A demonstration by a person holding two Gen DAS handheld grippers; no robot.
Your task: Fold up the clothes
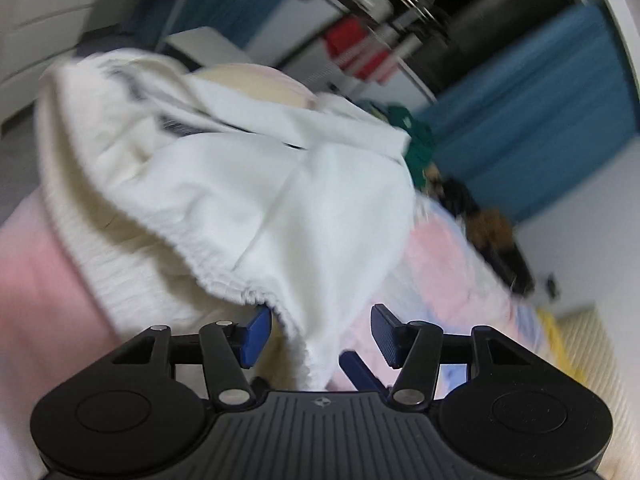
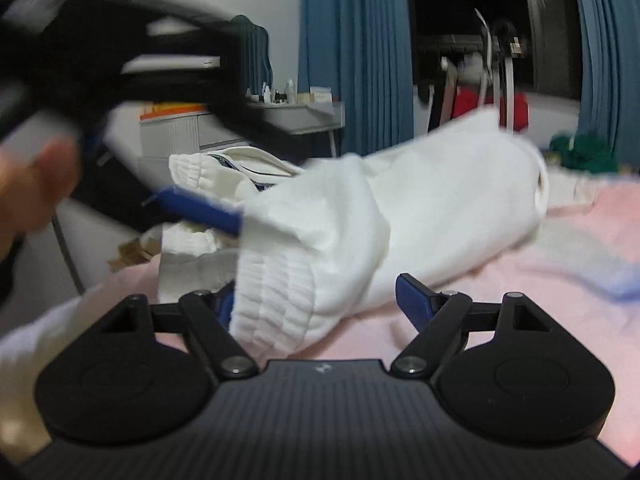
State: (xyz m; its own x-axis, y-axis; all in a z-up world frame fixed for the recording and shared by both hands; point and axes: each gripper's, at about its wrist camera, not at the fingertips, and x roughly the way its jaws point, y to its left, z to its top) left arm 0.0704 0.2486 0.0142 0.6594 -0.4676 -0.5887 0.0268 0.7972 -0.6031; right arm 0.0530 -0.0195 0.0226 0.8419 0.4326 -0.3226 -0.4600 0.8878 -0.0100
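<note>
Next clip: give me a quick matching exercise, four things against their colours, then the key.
Things:
1. garment
2. bed cover
3. curtain
4. left claw pads

Colours:
A. pink
B. dark blue
C. white
D. teal blue

Pairs: 1-C, 2-A, 3-D, 4-B

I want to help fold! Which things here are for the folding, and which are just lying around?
For the folding:
white garment
left gripper, open
right gripper, open
pink bedding it lies on

Just lying around:
green cloth heap
blue curtains
small bottles on the desk
red item
</note>
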